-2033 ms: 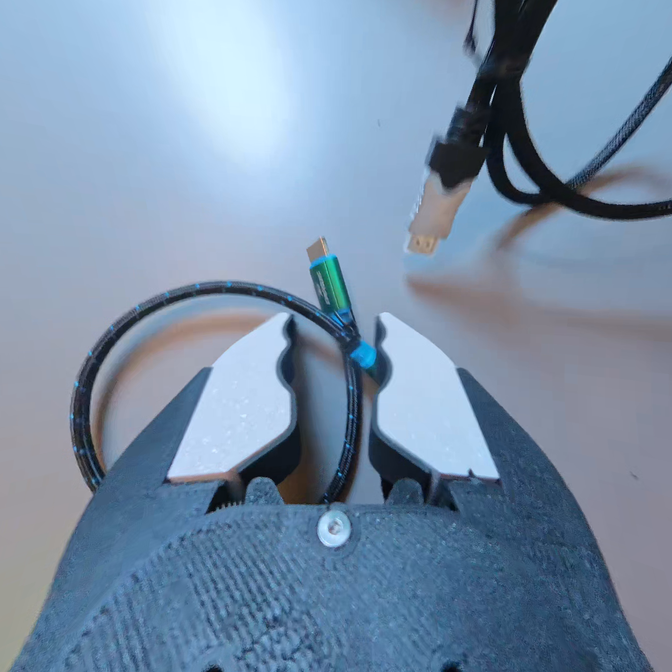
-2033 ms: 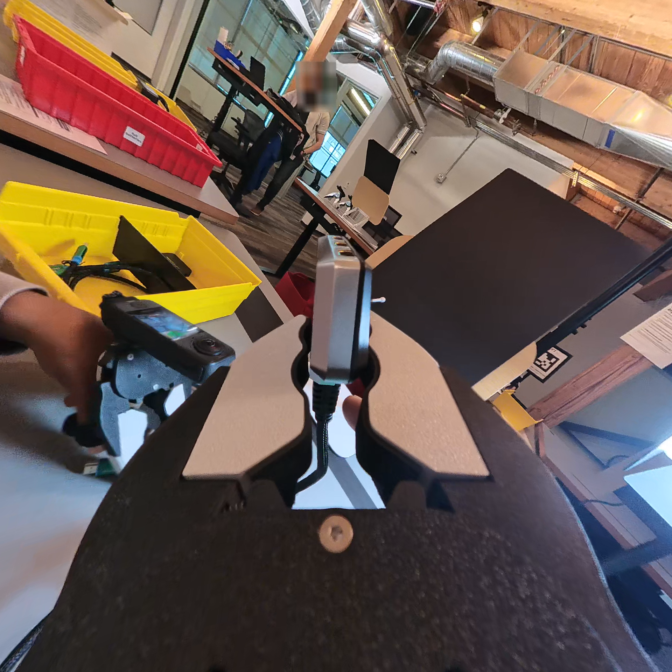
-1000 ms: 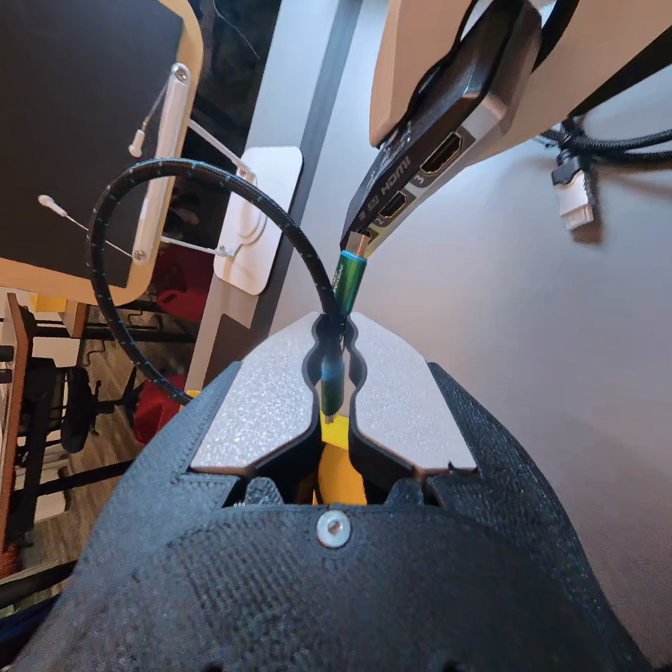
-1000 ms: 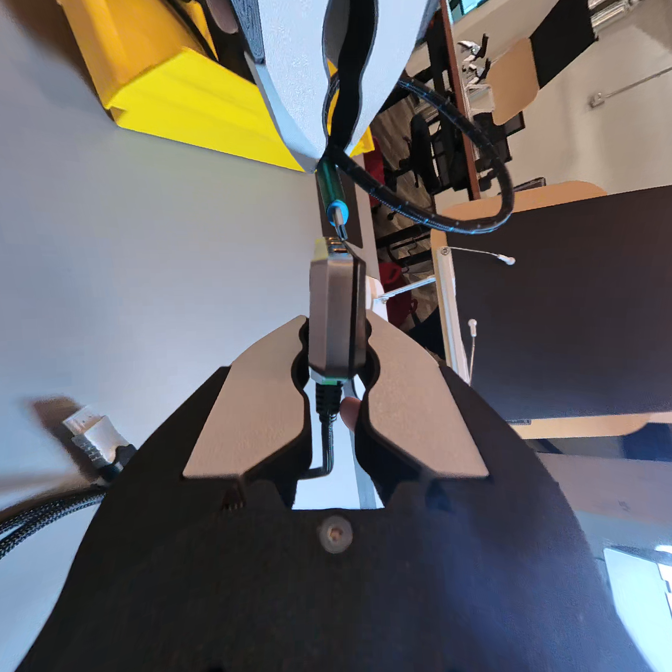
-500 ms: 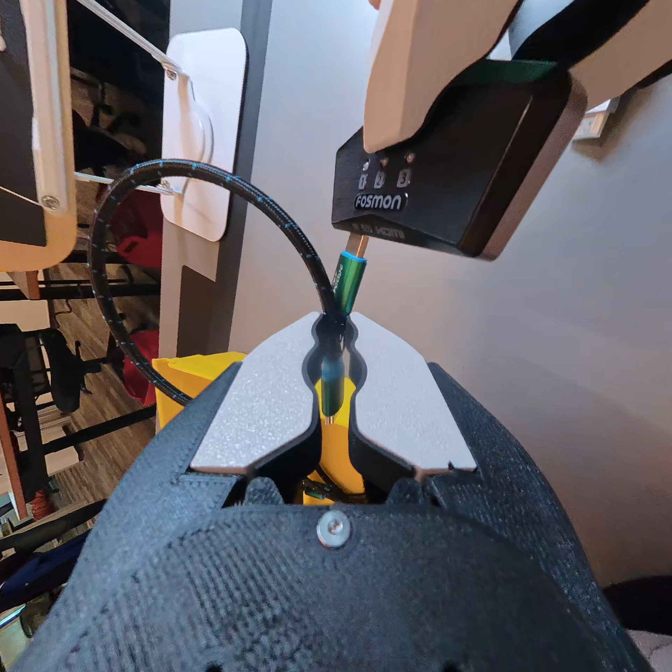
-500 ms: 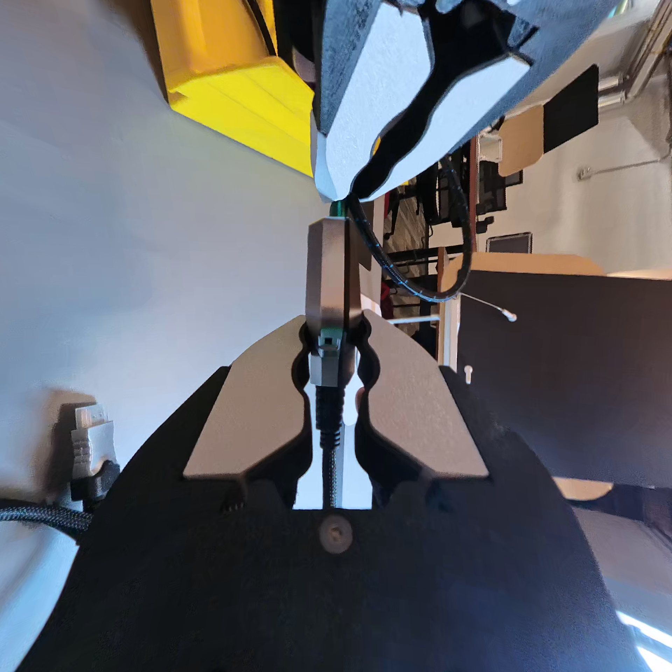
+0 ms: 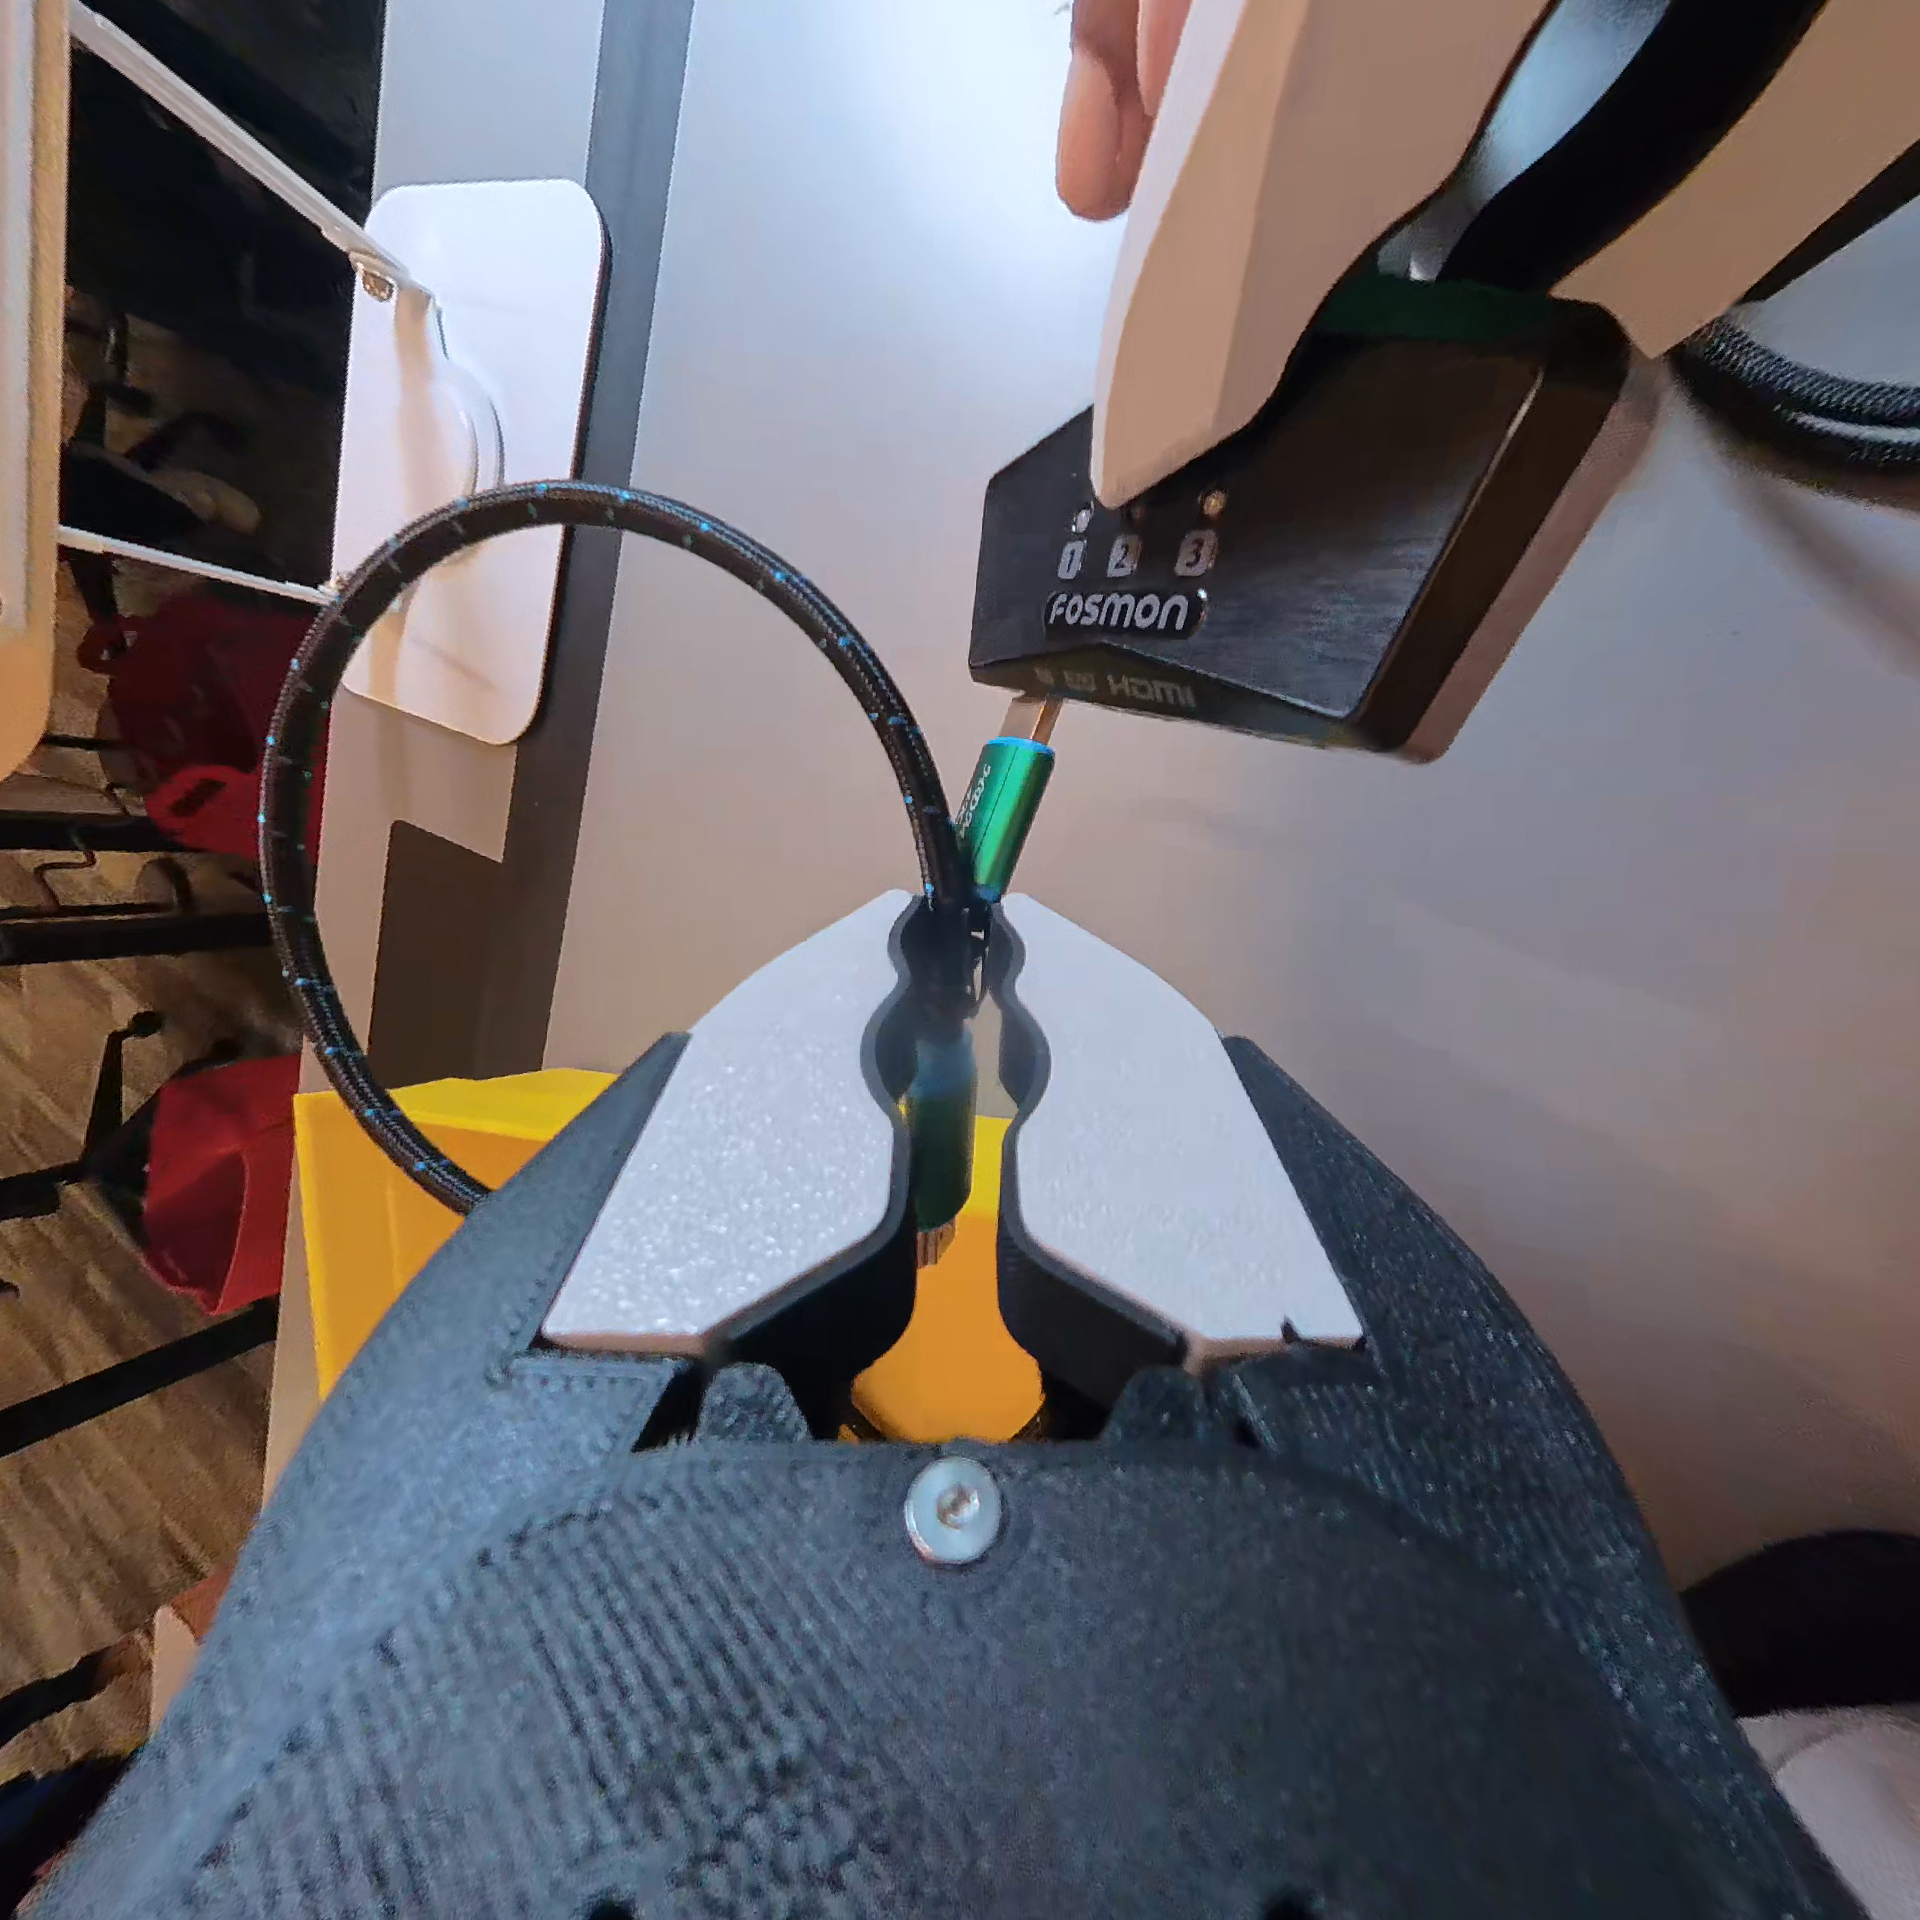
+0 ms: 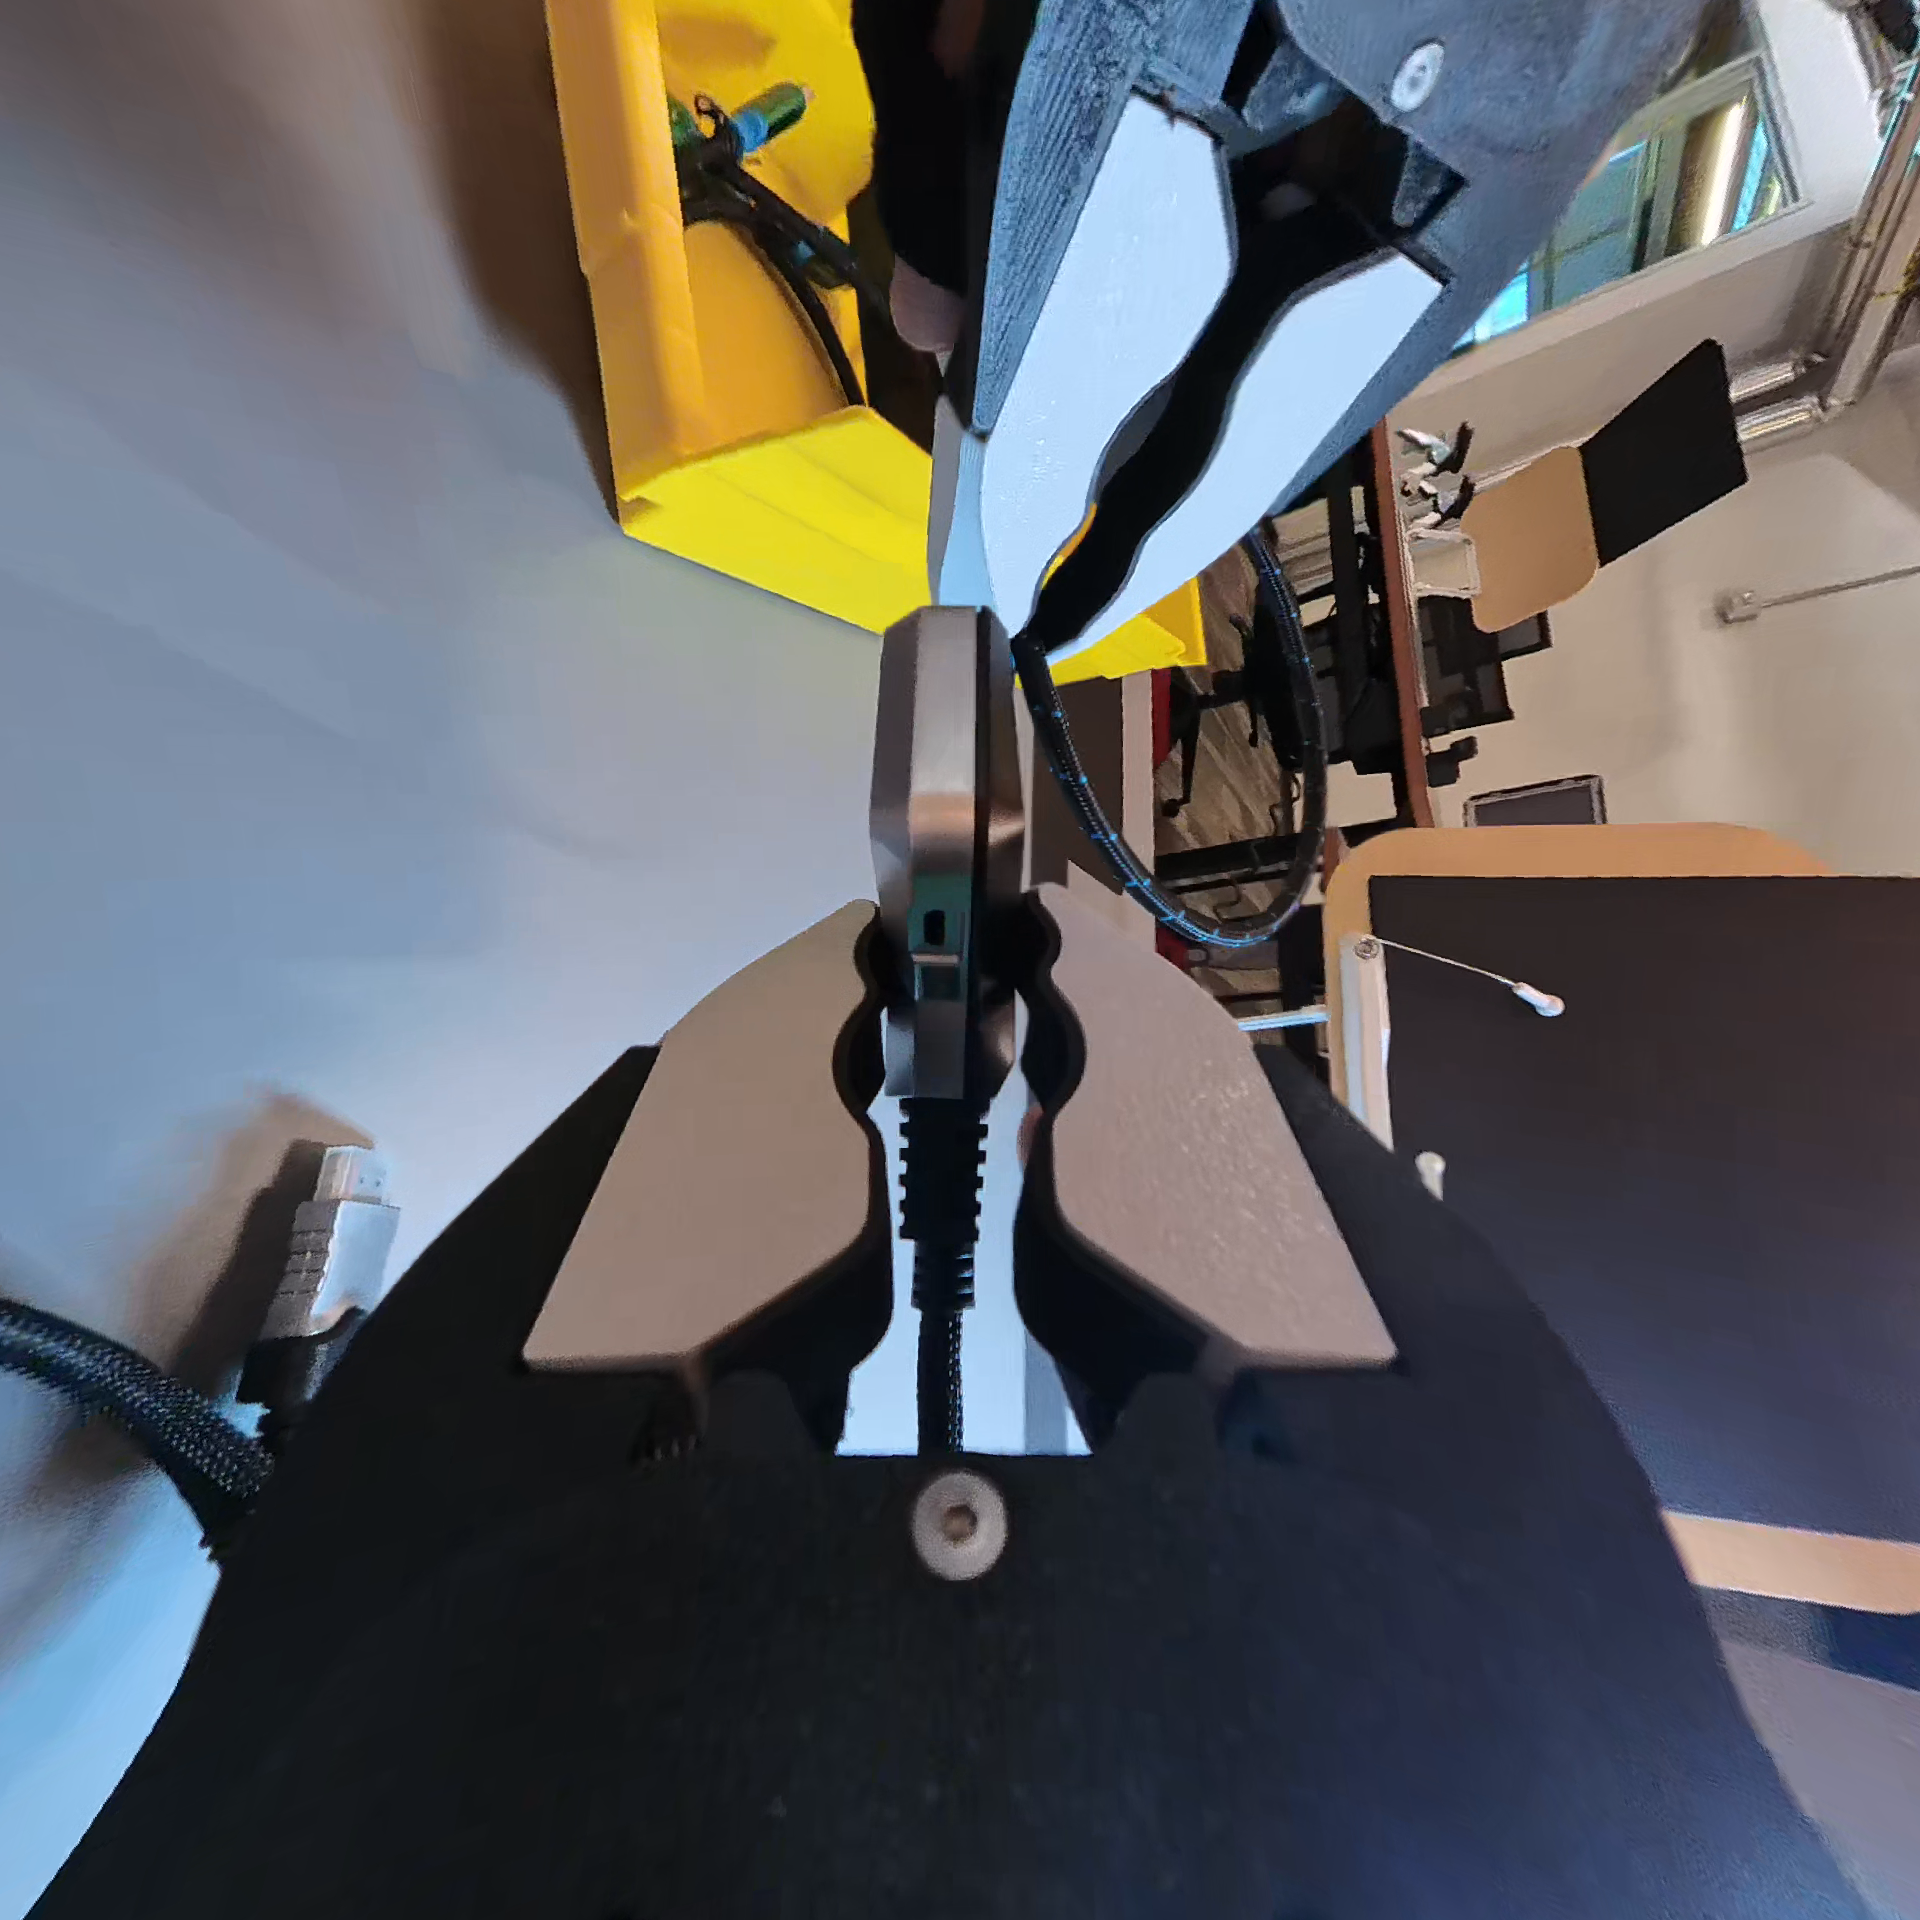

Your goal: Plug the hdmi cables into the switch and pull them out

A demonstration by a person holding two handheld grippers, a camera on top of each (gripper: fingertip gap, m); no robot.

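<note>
Closer now, my left tongs (image 7: 951, 914) pinch the green plug (image 7: 1003, 821), its tip entering the switch (image 7: 1288, 582) clamped in my right tongs (image 8: 951, 935).

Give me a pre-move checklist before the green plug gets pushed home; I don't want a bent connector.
1. Left hand-held gripper shut on the green plug at its cable end: ok.
2. Right hand-held gripper clamped on the switch: ok.
3. Plug's metal tip at the switch port edge: ok, metal still showing, so not seated.
4. Plug in line with the port: cannot tell, it looks slightly angled.
5. Braided cable loops free to one side, no snag: ok.
6. Silver plug lies on the table, out of the way: ok.
</note>
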